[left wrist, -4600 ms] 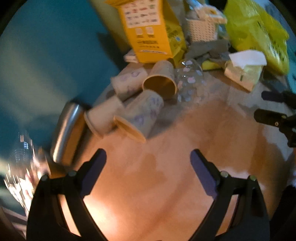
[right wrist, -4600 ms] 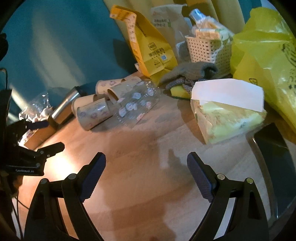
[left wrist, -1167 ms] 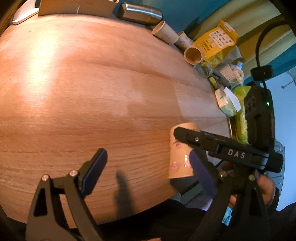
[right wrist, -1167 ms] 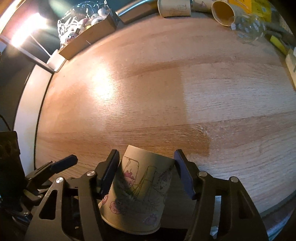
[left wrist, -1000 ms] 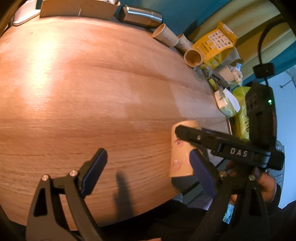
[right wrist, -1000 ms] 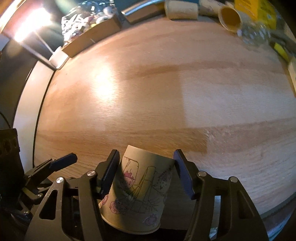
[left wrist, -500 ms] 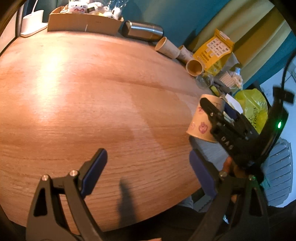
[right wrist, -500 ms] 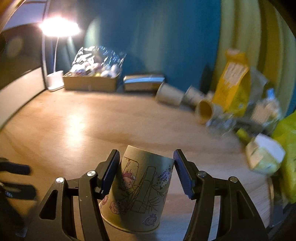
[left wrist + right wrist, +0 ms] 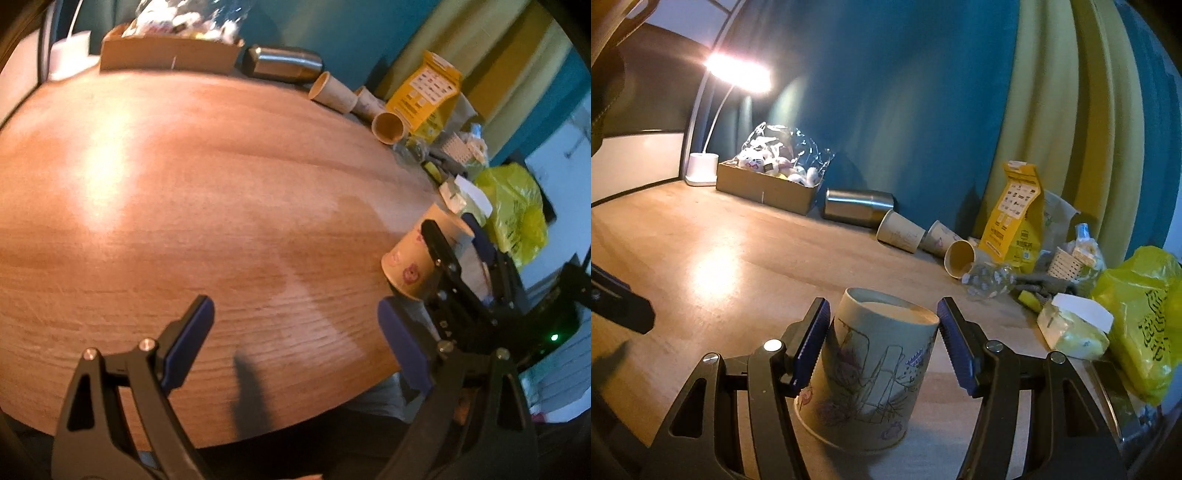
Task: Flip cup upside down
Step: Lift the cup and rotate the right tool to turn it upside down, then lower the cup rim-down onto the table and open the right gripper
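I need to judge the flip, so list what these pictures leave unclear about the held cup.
- Paper cup rim, right wrist view: its wide end points down and away, so whether it touches the table cannot be told.
- Right gripper contact: the pads flank the cup, but the cup wall hides the contact itself.
- Left wrist view: the right gripper's finger covers part of the cup, and motion blurs its print.

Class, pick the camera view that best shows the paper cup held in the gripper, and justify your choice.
The right wrist view is best: the paper cup fills the foreground between the right gripper pads, base up and printed side clear. The left wrist view shows it small, tilted, partly hidden behind that gripper, at the table edge.
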`<state>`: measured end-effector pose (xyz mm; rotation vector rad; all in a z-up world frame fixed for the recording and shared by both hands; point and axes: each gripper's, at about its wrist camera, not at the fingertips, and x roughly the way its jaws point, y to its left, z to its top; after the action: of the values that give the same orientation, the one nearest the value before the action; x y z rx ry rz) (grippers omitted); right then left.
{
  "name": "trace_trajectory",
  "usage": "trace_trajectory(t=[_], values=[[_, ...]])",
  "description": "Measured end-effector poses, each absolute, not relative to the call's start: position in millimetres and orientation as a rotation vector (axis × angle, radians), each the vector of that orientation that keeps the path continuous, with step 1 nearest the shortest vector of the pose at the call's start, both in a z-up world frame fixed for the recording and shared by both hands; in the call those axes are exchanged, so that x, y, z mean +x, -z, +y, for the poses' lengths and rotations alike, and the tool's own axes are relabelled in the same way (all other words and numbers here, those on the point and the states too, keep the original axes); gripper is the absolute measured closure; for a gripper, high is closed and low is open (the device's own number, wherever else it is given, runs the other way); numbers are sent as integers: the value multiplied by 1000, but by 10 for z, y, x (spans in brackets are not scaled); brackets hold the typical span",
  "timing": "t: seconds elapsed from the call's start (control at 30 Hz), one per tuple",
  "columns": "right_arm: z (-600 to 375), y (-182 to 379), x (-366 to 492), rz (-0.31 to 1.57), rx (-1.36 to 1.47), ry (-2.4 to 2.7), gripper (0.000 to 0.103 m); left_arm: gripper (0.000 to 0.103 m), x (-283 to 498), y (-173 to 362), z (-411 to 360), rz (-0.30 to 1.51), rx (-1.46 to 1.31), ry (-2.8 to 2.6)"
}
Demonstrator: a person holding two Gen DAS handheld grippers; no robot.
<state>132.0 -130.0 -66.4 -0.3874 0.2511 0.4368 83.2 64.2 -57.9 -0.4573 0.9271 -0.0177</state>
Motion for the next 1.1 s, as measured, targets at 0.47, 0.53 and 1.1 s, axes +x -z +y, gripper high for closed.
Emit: trace_trajectory(t=[0.47,0.53,1.1], values=[[-1414,731,1146,295,-354,-435,40,12,684,509,542,859,-386,-27],[-1426,712,1185,323,-332,-435,36,12,664,477,534,844,-377,-38],[-1695,96,1162,509,-127,-414,25,11,419,-123,288,645,-273,-1]])
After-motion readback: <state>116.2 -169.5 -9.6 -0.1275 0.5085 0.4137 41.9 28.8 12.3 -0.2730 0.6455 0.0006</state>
